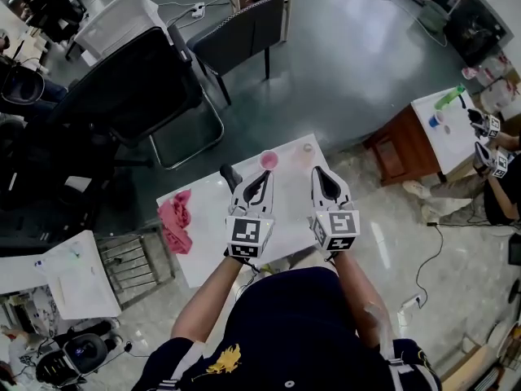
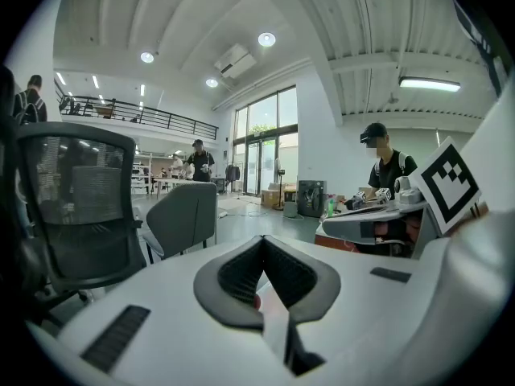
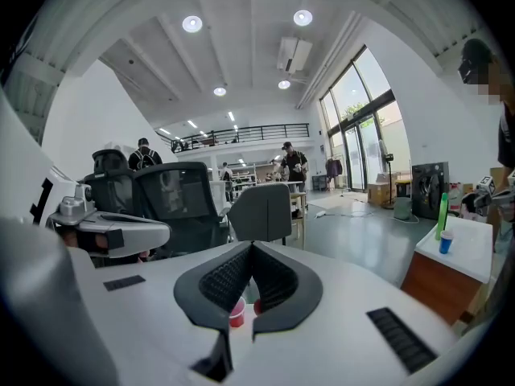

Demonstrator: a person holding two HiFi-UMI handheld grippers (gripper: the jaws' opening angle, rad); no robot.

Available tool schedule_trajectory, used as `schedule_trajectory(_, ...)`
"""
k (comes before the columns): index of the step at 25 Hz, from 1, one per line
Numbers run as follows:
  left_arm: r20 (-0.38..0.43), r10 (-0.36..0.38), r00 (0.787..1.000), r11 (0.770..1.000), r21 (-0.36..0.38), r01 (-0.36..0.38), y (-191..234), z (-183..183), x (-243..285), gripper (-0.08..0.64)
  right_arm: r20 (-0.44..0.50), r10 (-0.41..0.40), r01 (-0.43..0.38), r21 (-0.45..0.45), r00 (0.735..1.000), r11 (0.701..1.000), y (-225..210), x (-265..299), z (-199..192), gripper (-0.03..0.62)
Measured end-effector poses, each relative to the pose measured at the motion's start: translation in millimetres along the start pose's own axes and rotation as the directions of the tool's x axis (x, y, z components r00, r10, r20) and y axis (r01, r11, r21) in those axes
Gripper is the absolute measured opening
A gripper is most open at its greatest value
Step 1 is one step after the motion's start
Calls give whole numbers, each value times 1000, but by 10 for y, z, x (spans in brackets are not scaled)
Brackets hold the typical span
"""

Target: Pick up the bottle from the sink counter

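left gripper (image 1: 262,177) and right gripper (image 1: 320,173) hover over the table (image 1: 207,235), jaws closed on nothing; open one early (bottle not clearly visible) before descending

The table (image 1: 207,218) lies bare between the cloth (image 1: 175,221) at its left edge and the left gripper (image 1: 260,177), which leaves room to pass there. A dark thing (image 1: 230,175) stands just left of that gripper's tips. Ahead, near the far edge, a pink cup (image 1: 269,160) and a pale thing (image 1: 308,150), too blurred to name, stand in the way. The right gripper (image 1: 322,174) hangs close beside the left, with a narrow gap between them. Right of the table the floor (image 1: 358,218) is open up to a cabinet (image 1: 403,147).
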State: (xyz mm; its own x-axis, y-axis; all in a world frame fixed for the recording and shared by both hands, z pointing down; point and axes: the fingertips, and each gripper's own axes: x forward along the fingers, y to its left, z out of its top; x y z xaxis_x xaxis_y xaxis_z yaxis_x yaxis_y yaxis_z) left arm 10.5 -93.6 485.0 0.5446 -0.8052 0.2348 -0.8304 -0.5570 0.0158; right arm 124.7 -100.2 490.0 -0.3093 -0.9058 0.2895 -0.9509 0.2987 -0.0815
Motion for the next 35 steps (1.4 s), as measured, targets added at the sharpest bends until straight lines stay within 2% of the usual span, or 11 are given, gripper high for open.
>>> schedule_trajectory(7,-30,-11,999,1000,24,11,-59,-148,227,18,-42,-12,9,-74,999,997,-109,155,-209,26)
schedule_trajectory(20,-48,31,998,999,8,-31,94,-406,596,18,-68,-4,0,-54,998,999,-344,523,-425,26)
schedule_trajectory(35,-163,46,985,997,-61,-57,239,-867,890,18,-163,3,-6,-21,987,1000,-449,933,-798,26)
